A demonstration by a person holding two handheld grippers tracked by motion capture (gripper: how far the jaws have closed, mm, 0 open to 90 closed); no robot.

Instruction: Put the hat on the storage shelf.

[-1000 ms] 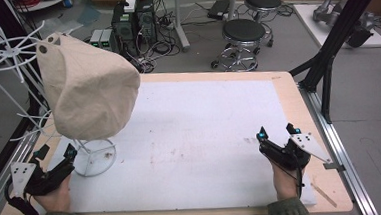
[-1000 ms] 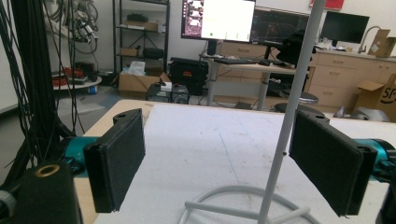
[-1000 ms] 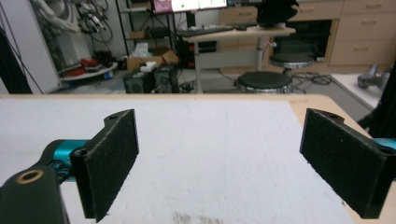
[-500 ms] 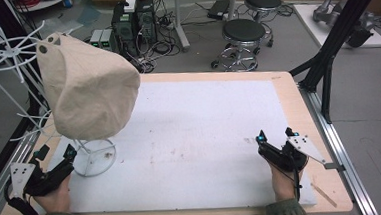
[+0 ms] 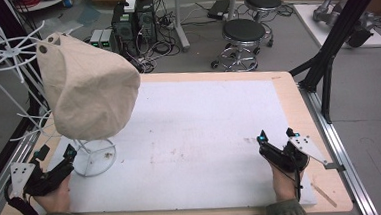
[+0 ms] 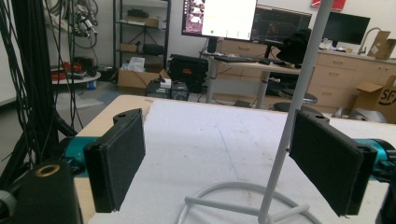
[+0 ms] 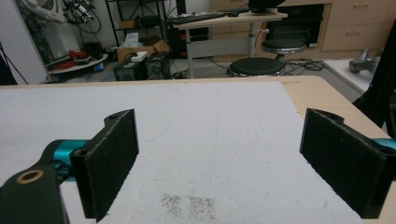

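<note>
Work not yet begun: cloth bag (image 5: 90,91) hangs untouched on its wire stand (image 5: 92,156).
Stand at surface's near-left corner; left gripper (image 5: 56,153) beside it, right gripper (image 5: 275,135) near-right, both jaws apart, empty.

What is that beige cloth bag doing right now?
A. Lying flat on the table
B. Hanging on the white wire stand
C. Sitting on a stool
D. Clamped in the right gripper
B: the beige cloth bag hangs over the white wire stand, above the table, with both grippers apart from it.
</note>
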